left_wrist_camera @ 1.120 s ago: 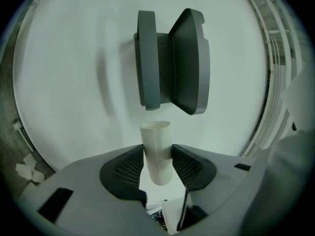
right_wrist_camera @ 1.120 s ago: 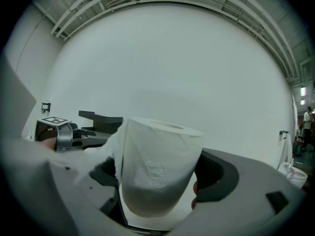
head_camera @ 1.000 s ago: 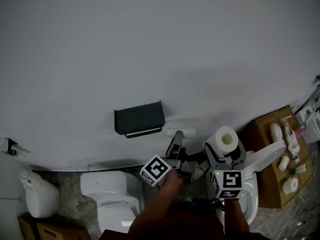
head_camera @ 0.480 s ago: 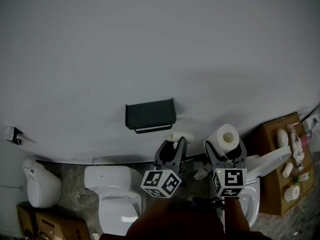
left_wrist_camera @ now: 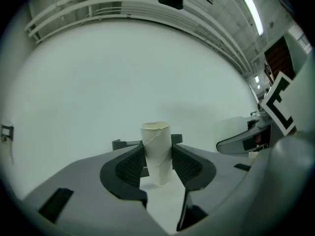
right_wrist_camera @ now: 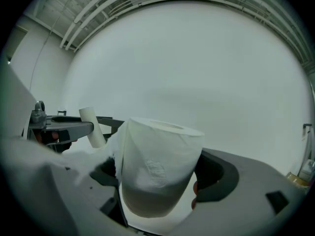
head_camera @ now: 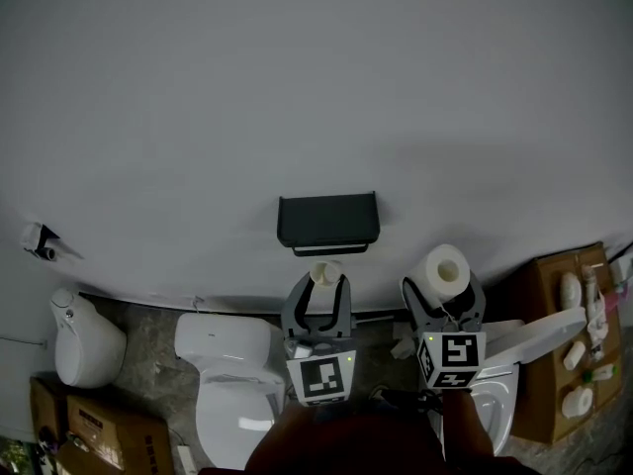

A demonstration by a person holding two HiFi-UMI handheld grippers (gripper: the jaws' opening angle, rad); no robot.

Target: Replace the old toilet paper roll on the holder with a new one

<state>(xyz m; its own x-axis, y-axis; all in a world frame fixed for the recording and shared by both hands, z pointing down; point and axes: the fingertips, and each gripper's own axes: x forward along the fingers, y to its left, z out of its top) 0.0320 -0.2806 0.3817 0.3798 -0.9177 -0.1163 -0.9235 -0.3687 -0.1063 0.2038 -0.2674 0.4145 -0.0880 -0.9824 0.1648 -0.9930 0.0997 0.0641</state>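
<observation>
The black paper holder point(head_camera: 327, 221) hangs on the white wall. Just below it my left gripper point(head_camera: 319, 287) is shut on the bare cardboard tube point(head_camera: 324, 272), which stands upright between the pads. In the left gripper view the tube point(left_wrist_camera: 156, 153) fills the gap between the jaws, with bits of the holder point(left_wrist_camera: 120, 144) behind it. My right gripper point(head_camera: 443, 293) sits to the right, shut on the full white roll point(head_camera: 447, 272). The right gripper view has that roll point(right_wrist_camera: 158, 165) close up, with the tube point(right_wrist_camera: 92, 127) off to its left.
Below the wall stand a closed white toilet point(head_camera: 229, 366), a second toilet with its lid raised point(head_camera: 522, 342) and a white fixture point(head_camera: 86, 350) at far left. A wooden stand with bottles point(head_camera: 554, 394) is at the right, cardboard boxes point(head_camera: 94, 429) at lower left.
My left gripper has rolled a quarter turn, so the tube went from lying sideways to upright, and it rose to just below the holder. The right gripper with the roll shifted slightly.
</observation>
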